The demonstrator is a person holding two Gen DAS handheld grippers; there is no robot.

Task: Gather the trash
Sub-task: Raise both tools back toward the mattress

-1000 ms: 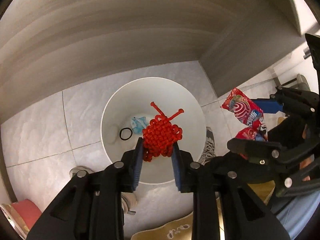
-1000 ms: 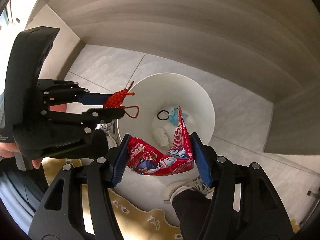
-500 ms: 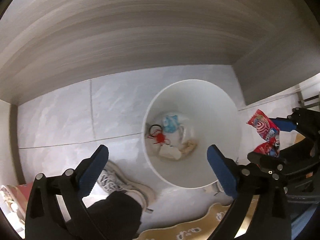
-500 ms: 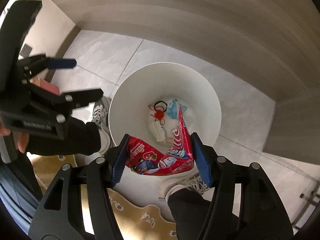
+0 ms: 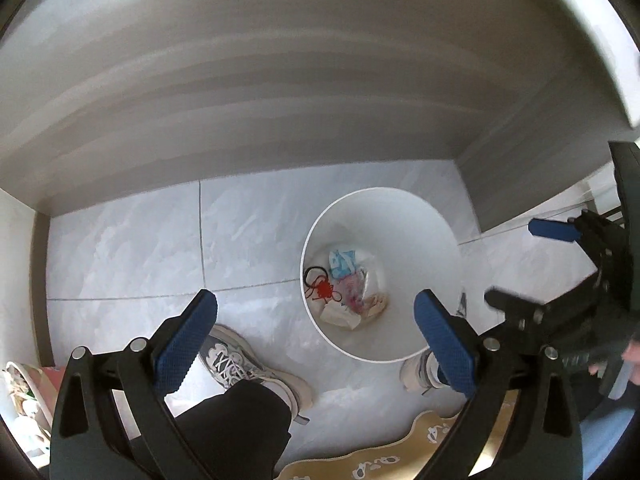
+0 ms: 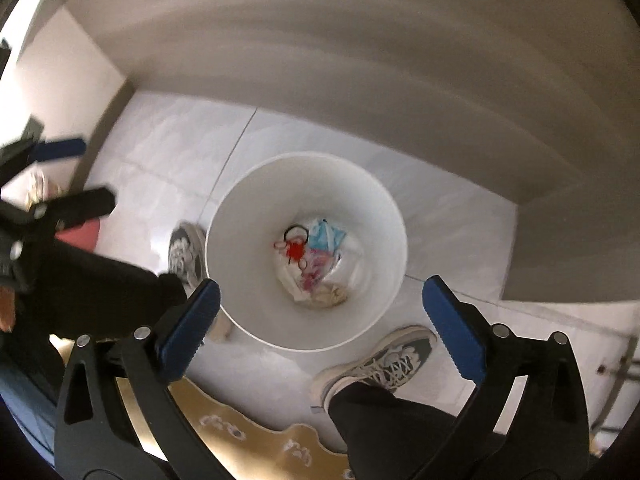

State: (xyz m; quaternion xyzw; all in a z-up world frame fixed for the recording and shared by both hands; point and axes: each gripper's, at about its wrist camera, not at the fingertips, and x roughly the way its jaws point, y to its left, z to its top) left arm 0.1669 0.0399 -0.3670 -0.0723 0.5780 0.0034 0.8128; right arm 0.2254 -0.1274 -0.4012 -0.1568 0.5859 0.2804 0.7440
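Observation:
A white bin (image 5: 420, 240) stands on the tiled floor below both grippers. At its bottom lie a red knotted cord (image 5: 324, 290), a red and pink snack wrapper (image 5: 354, 292), a black hair tie (image 5: 314, 272) and a blue-white wrapper (image 5: 342, 260). My left gripper (image 5: 316, 312) hangs high over the bin's left rim, open wide and empty. My right gripper (image 6: 320, 292) is above the bin (image 6: 360, 200); its jaws are opening with nothing between them. The cord (image 6: 295, 252) and the snack wrapper (image 6: 316, 268) rest far below it.
The person's two grey sneakers (image 5: 240, 360) (image 6: 384, 360) and black trouser legs stand close to the bin's near side. A yellow mat (image 6: 240, 432) lies at the bottom. A grey wood-grain panel (image 5: 280, 80) rises behind the bin. A red object (image 6: 80, 236) sits at the left.
The left gripper opened, the red cord fell into the bin, and the gripper rose and drifted left. The right gripper opened and its snack wrapper dropped into the bin.

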